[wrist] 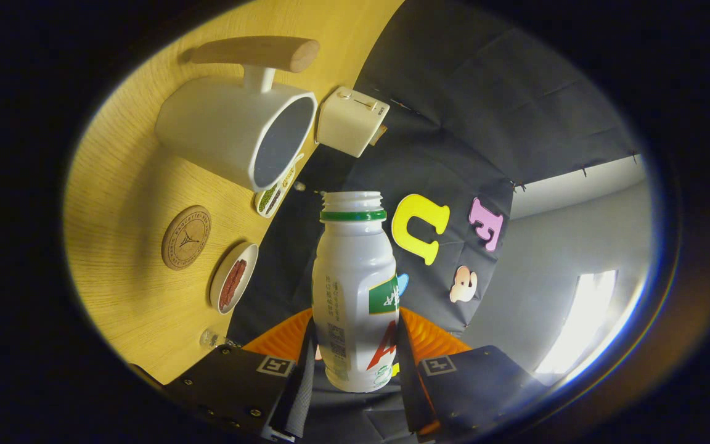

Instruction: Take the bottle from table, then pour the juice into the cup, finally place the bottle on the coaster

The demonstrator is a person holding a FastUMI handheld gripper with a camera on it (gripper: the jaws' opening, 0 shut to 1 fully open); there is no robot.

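Observation:
My gripper [355,364] is shut on a white juice bottle [354,290] with a green neck ring and no cap; both fingers press on its lower body. The view is rolled, so the wooden table [127,185] runs up one side. The bottle's open mouth points toward the white cup [238,132] with a wooden handle, whose opening faces the bottle, still some way beyond it. A round cork coaster [186,237] lies on the table, nearer to me than the cup.
A small white dish [233,277] with red pieces sits near the coaster. A cream box-shaped device [350,120] stands beyond the cup. A narrow tray [272,197] with green bits lies by the cup's rim. A small clear object [210,338] rests near the table edge.

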